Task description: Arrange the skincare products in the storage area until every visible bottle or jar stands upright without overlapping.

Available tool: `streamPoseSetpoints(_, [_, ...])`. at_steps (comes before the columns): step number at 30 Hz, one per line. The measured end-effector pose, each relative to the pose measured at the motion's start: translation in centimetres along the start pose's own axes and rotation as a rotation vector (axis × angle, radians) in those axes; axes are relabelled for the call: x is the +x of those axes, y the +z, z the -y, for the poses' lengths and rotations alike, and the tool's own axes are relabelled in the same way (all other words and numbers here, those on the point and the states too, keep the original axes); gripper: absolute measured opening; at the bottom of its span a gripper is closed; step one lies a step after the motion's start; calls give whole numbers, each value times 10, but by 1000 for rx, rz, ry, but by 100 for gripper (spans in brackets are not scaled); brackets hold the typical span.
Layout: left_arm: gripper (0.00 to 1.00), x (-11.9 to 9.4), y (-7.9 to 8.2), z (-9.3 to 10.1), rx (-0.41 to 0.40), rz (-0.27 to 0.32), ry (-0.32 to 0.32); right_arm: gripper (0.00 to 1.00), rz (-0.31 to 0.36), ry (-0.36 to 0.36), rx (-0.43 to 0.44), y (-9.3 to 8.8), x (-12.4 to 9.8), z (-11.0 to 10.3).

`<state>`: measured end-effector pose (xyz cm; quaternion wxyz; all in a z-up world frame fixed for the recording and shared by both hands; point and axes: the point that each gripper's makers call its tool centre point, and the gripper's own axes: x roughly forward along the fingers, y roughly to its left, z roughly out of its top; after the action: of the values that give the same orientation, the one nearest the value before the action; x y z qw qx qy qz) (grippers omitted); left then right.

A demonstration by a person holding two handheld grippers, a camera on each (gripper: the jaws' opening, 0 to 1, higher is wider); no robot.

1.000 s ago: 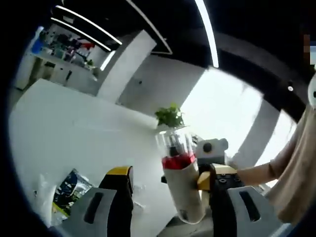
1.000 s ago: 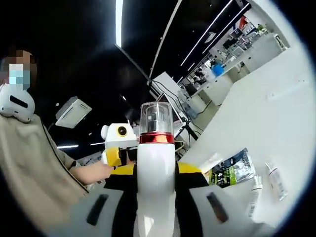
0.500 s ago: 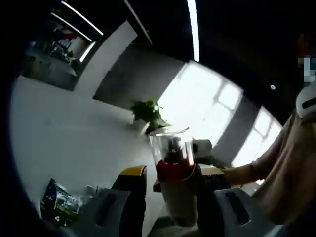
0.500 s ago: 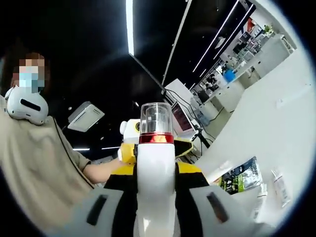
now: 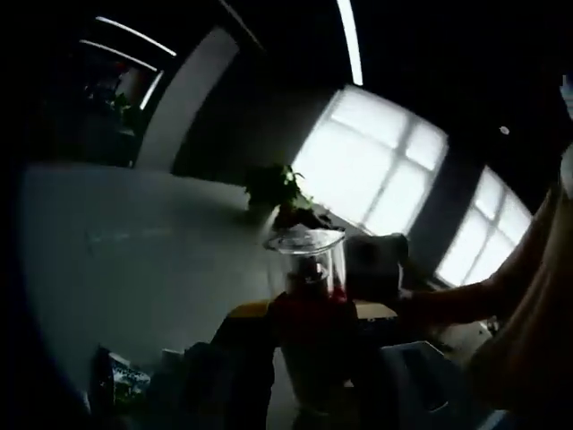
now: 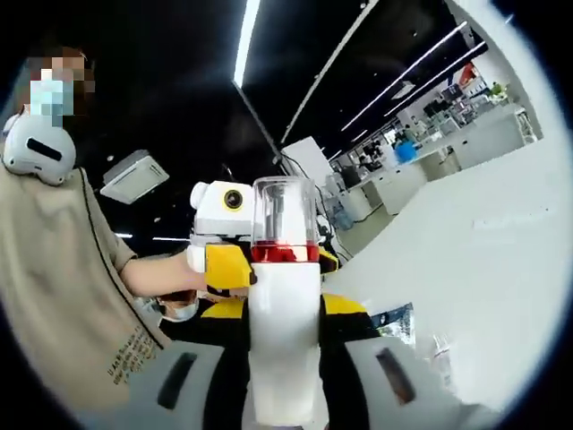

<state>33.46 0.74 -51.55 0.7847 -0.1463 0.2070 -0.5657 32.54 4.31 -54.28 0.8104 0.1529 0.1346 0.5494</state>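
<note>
White bottle (image 6: 284, 331) with clear cap clamped by right gripper (image 6: 284, 358); left gripper (image 6: 224, 267) beside the cap, grip unclear.

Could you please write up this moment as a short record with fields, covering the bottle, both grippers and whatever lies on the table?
held item: white pump bottle with a red collar and clear cap, upright in view
right gripper: shut on the bottle, yellow-tipped jaws either side of its body
left gripper: beside the bottle at collar height; contact unclear
surface: white table
on the table: dark green printed sachet
lighting: left gripper view is dim, backlit by windows
plant: green potted plant on the far table edge
</note>
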Motion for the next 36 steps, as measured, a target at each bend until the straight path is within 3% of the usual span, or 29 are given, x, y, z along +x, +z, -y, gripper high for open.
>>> streamPoseSetpoints(6, [28,25,15,-15,176,-12,81,29,-62,-79,-167,12,-5,36])
streamPoseSetpoints(10, [28,40,19,-29,223,-7,137,30,-102,-130,-249,15,-6,60])
streamPoseSetpoints(15, [27,57,18,-56,304,0,251,31,-160,-236,-377,13,-6,96])
streamPoseSetpoints(24, [27,88,-3,-107,343,-46,350,32,-192,-367,-406,-12,-6,153])
streamPoseSetpoints(36, [27,106,-44,-151,311,-126,361,32,-229,-433,-381,-58,-1,196])
